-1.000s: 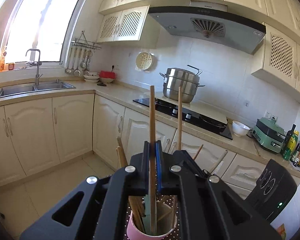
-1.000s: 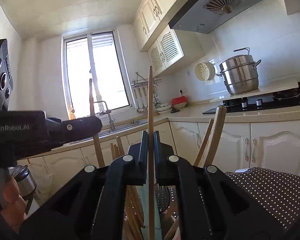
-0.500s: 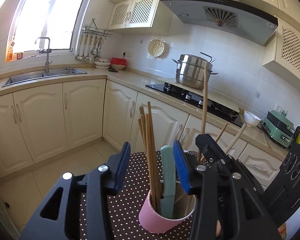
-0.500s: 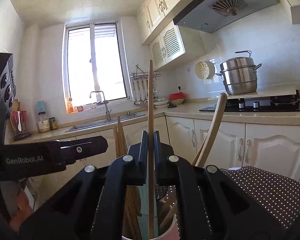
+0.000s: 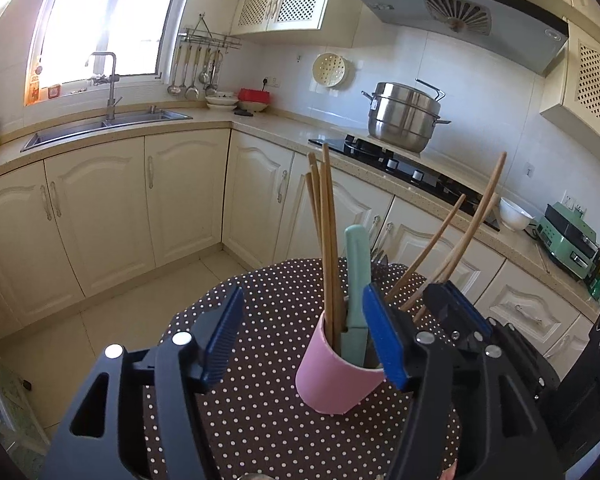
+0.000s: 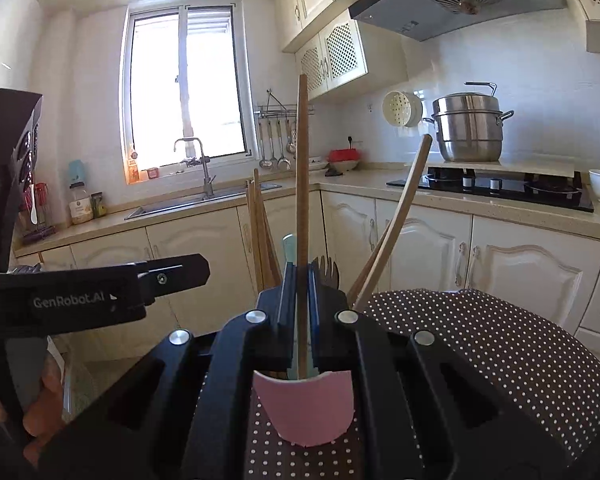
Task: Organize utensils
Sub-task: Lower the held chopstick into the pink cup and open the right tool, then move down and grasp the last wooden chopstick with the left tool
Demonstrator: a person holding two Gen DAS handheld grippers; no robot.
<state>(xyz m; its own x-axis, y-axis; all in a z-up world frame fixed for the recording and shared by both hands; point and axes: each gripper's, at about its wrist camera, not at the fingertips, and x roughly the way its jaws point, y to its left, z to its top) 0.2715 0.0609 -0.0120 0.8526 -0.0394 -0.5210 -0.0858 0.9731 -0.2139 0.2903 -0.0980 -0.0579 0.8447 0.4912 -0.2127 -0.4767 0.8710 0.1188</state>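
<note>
- The pink cup stands on a round table covered in a brown cloth with white dots, and holds the utensils upright or leaning.
- Inside the cup, a bundle of wooden chopsticks stands nearly upright at its left side, with a pale green handled utensil just beside them to the right.
- Two longer wooden handles lean out to the right, toward the stove.
- In the right wrist view, a dark fork-like head shows behind the gripper, near the cup; what it belongs to cannot be told.
- The right gripper has its jaws pressed narrow on a single wooden stick, which rises straight up above the fingers; its lower end reaches down into the pink cup.
- The left gripper has its blue-padded jaws spread wide and holds nothing; the cup sits between and just beyond its fingers.
- In the right wrist view the left gripper's black body lies to the left of the cup, apart from it.
- Behind the table, cream cabinets run under a counter with a steel sink and tap below the window.
- A steel steamer pot sits on the black hob, under the range hood.
- A white bowl rests on the counter right of the hob.
</note>
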